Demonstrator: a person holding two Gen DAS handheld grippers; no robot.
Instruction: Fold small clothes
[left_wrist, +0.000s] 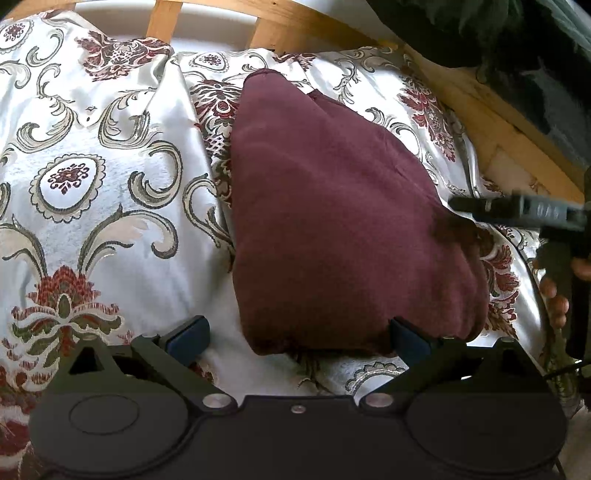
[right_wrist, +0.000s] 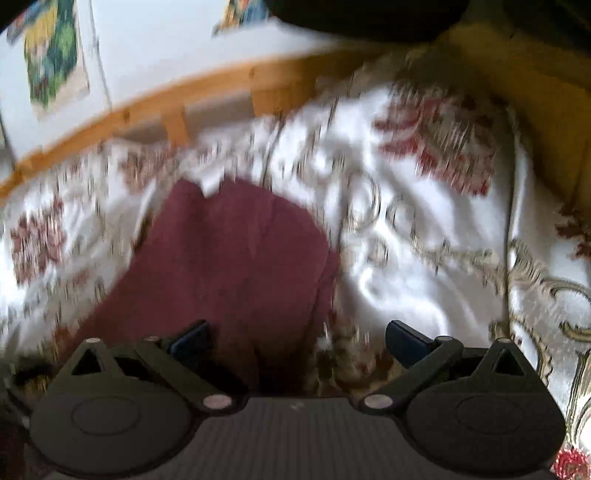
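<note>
A maroon garment (left_wrist: 332, 221) lies folded on a white bedspread (left_wrist: 103, 155) with a red and olive floral pattern. My left gripper (left_wrist: 297, 338) stands open at the garment's near edge, whose corner lies between the wide-spread jaws without being pinched. My right gripper (left_wrist: 469, 206) reaches in from the right, level with the garment's right edge and held by a person's hand (left_wrist: 556, 295). In the blurred right wrist view that gripper (right_wrist: 299, 341) is open, hovering over the garment's (right_wrist: 229, 258) near right corner with nothing gripped.
A wooden bed frame (left_wrist: 317, 22) with slats runs along the far side of the bedspread. Dark fabric (left_wrist: 498, 33) hangs at the upper right. A white wall with colourful pictures (right_wrist: 55, 51) stands behind the frame.
</note>
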